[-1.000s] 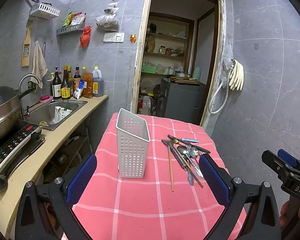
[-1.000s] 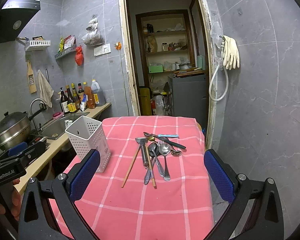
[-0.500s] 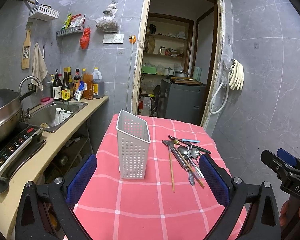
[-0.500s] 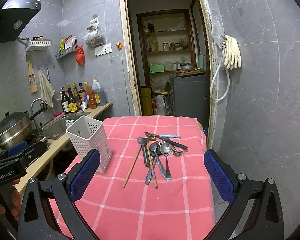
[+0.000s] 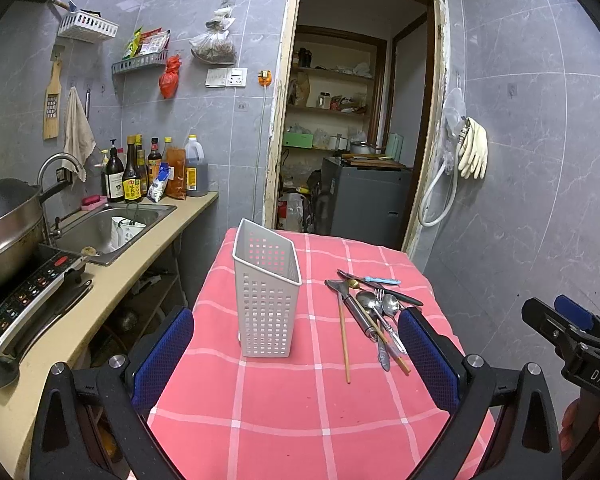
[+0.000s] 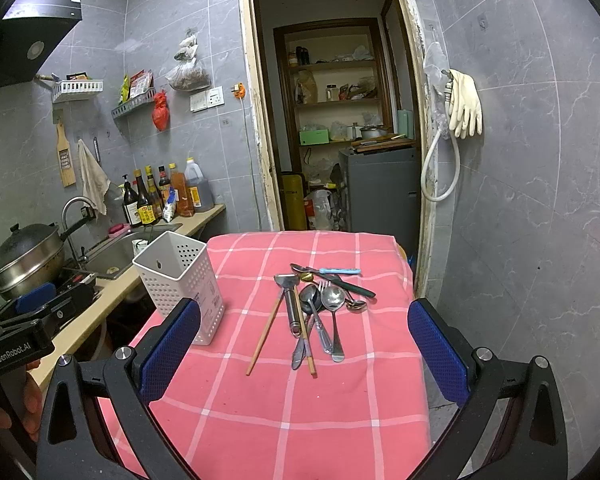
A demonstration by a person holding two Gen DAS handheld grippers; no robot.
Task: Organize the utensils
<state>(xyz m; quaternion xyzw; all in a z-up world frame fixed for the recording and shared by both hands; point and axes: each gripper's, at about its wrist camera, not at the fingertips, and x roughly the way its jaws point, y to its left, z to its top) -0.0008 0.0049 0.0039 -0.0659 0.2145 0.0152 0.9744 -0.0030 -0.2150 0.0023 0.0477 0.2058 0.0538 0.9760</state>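
1. Two grippers, both wide open and holding nothing. Left gripper and right gripper hang over the near edge of the table, above the cloth and touching nothing.

2. One holder, white, perforated, upright, standing toward the table's left edge. Its open mouth faces up and slopes. In the left view it lies straight ahead between the fingers.

3. One pile of utensils, right of the holder and well apart from it, toward the right edge. It includes spoons, a fork, a peeler, a dark-handled piece and a small blue-handled piece at the far end.

4. Two chopsticks. One chopstick lies loose on the pile's left side, nearest the holder; the other crosses under the spoons.

5. Long axis: most pieces run near-to-far across the table, handles toward the near edge, roughly in line with the right gripper's fingers. The two far pieces lie crosswise.

6. Nearer arm, as a judgement: the right. In its view the pile sits centred between the jaws and ahead of them; in the left view it sits off to the right, partly behind the right finger.

7. Likely next: right gripper goes forward and down onto a near handle end, while the left steadies the holder.
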